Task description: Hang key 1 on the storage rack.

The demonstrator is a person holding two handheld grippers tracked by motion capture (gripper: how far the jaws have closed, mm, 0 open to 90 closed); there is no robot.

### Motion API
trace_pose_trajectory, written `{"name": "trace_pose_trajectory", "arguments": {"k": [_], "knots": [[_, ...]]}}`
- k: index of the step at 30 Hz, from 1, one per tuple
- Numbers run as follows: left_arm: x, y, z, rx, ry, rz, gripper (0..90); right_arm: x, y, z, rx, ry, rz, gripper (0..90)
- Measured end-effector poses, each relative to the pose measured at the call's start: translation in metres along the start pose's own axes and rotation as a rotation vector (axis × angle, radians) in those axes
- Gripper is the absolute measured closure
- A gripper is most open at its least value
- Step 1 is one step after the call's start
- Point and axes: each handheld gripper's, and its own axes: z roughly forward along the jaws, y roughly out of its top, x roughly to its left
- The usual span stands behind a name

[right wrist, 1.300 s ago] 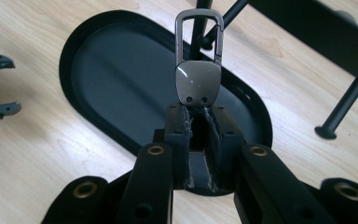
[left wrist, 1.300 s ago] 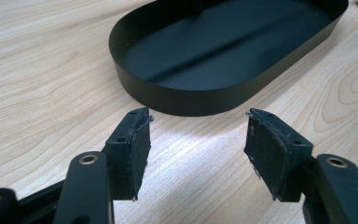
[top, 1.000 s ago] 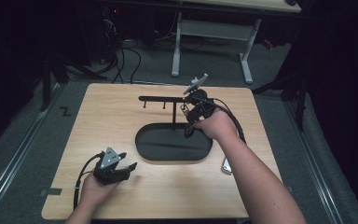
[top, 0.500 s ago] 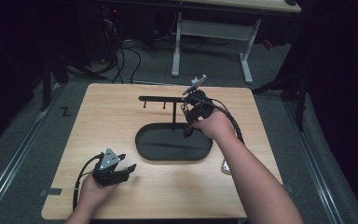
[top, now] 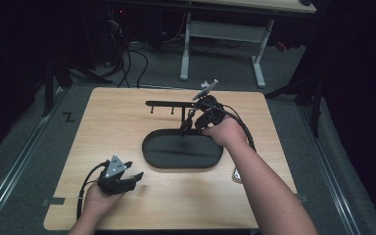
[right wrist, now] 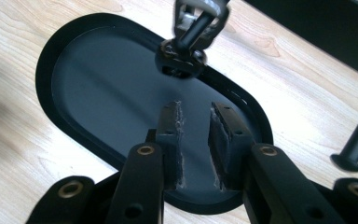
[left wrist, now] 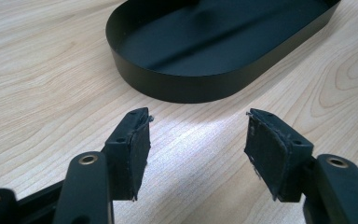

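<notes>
A black oval tray lies flat near the middle of the light wooden surface. The right tongs hang over its far rim, pointing down into it; in the right gripper view the right tongs show a narrow gap with nothing between the pads, which have just been opening a little. Just beyond their tips a black post with a silver fitting stands at the tray's rim. It belongs to a black rack with small hooks that runs along the surface just behind the right tongs.

The left tongs rest low on the surface, well apart from the right pair, just beside the near left end of the tray. In the left gripper view the left tongs stand wide open and empty, the tray's wall a little ahead of them.

A small pale object lies on the surface beside the right forearm; what it is cannot be told.

Around the surface the room is dark: grey floor, cables beyond the far edge, and the white legs of another desk.
</notes>
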Motion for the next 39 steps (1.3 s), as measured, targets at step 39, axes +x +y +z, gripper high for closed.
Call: {"name": "trace_pose_trajectory", "arguments": {"k": [39], "knots": [[-0.007, 0.000, 0.005, 0.026, -0.007, 0.025, 40.4, -0.030, -0.138, 0.041, 0.047, 0.011, 0.092, 58.6]]}}
